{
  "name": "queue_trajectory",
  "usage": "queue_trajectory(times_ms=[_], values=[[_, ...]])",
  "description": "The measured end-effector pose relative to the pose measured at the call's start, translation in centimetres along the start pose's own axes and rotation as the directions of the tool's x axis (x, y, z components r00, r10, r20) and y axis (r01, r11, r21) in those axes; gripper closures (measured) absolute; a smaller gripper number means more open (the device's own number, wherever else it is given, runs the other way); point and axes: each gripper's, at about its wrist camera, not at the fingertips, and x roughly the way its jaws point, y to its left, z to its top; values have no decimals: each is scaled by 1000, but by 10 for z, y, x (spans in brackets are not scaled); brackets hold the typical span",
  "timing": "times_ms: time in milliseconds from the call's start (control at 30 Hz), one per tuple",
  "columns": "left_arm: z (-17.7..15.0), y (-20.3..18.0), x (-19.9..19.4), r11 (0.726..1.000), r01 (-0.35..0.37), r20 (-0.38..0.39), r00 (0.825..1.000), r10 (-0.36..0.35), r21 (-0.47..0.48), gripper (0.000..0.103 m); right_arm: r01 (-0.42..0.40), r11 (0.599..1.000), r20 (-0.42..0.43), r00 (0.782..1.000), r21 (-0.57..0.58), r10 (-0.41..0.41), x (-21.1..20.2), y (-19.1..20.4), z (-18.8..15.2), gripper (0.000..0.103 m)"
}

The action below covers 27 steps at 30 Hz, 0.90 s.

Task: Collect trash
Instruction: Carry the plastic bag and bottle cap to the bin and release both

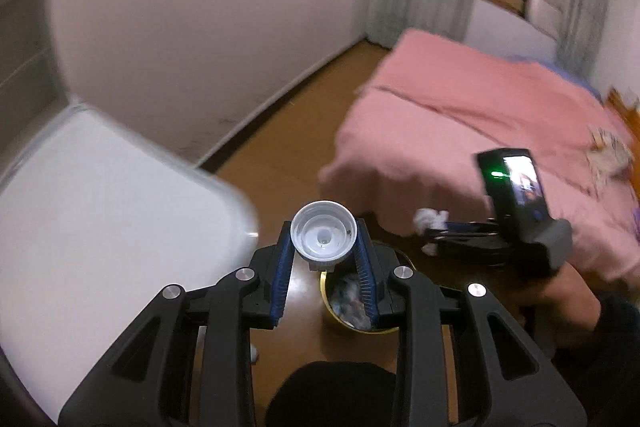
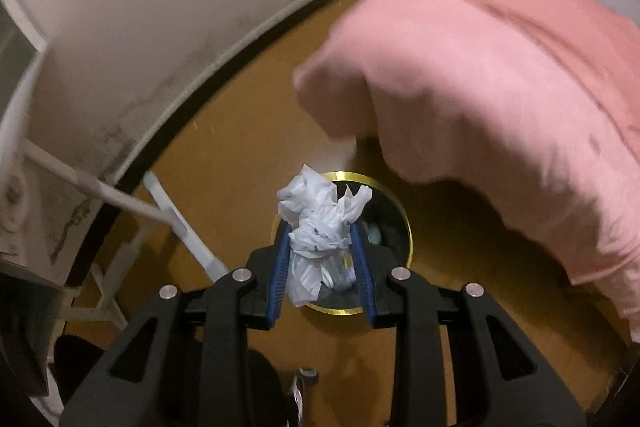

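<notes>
Left gripper (image 1: 324, 241) and right gripper (image 2: 322, 241) both point downward (each clamped on something).

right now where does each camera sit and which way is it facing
Left wrist: on the left gripper, angled down past its clamped bottle cap toward the bed; the right gripper and a forearm show.
Right wrist: on the right gripper, looking steeply down over its crumpled paper into the trash bin.
Shared: bin, bed, wooden floor, the paper.

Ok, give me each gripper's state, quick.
Left gripper: shut on the white bottle cap.
Right gripper: shut on the crumpled white paper.
</notes>
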Motion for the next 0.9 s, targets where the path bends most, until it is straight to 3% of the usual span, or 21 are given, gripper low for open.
queue_trajectory(times_ms=[167,267,533,567,633,900], values=[[-3,-28,41,999,43,-57,998,-41,30,74,-35,997,-168,985,66,46,41,-28,-12,73],[-4,-35,59,998,54,-81,995,-51,37,74,-29,998,-196,980,61,40,46,-32,-16,73],[-4,-49,85,997,67,-130,990,-63,33,74,-62,995,-148,986,82,73,34,-41,-16,72],[-4,-51,88,997,69,-136,989,-64,35,74,-61,995,-140,988,83,72,33,-42,-15,69],[-4,-49,91,997,72,-145,987,-66,36,74,-66,993,-122,990,93,77,29,-44,-12,48],[-8,-60,123,996,83,-195,978,-74,38,74,-50,984,-40,998,171,58,9,-63,-5,42]])
